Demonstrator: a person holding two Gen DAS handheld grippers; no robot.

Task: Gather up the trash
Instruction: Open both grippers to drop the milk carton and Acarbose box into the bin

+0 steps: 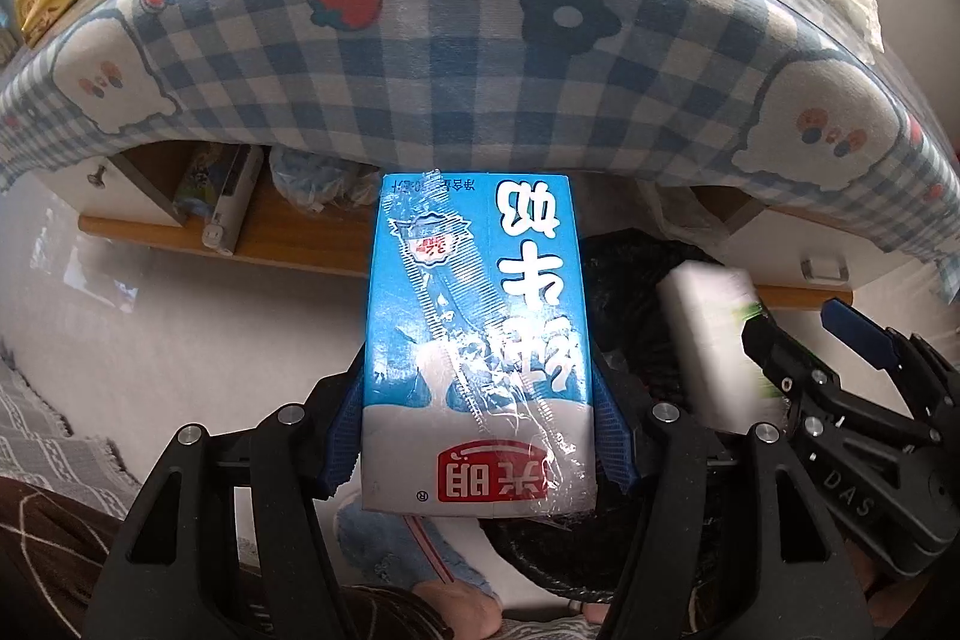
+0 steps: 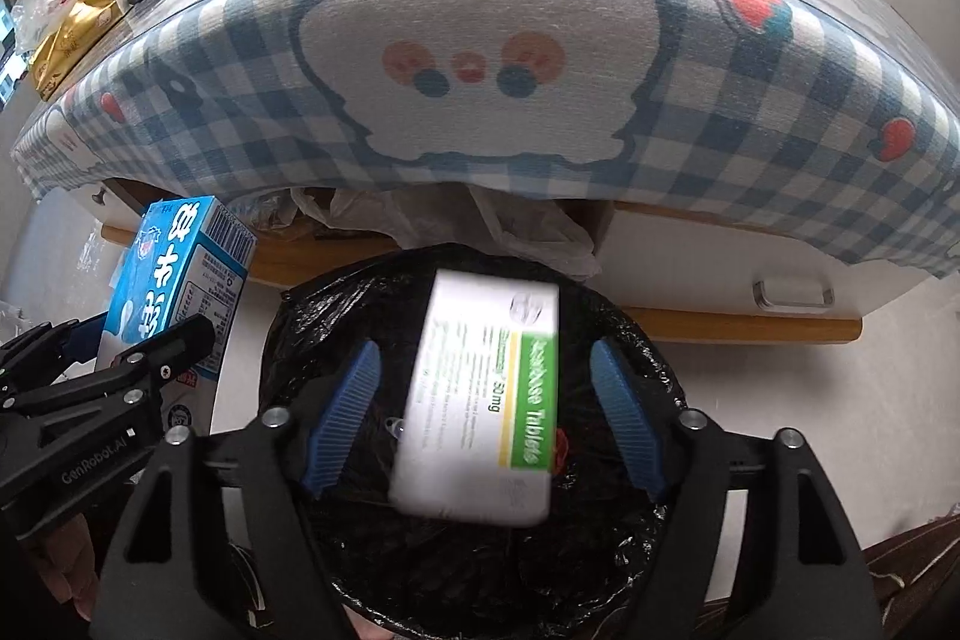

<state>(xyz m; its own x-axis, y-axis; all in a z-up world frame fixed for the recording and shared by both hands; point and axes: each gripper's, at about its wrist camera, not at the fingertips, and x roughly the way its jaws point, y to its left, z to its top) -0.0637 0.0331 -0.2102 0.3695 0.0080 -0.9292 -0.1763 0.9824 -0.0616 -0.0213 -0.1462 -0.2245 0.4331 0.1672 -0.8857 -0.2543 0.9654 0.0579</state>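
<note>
Blue milk carton (image 1: 480, 340) sits clamped in the left tongs (image 1: 480, 436), left of the black-lined bin (image 2: 648, 358). Right tongs (image 2: 480, 418) gape wide; the tablet box (image 2: 480, 400) hangs loose between them over the bin. Advice: shift left tongs rightward above the liner before opening.

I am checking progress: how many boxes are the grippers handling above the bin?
2. The blue milk carton is clamped in the left gripper; the white tablet box is loose between the open right gripper's fingers.
</note>
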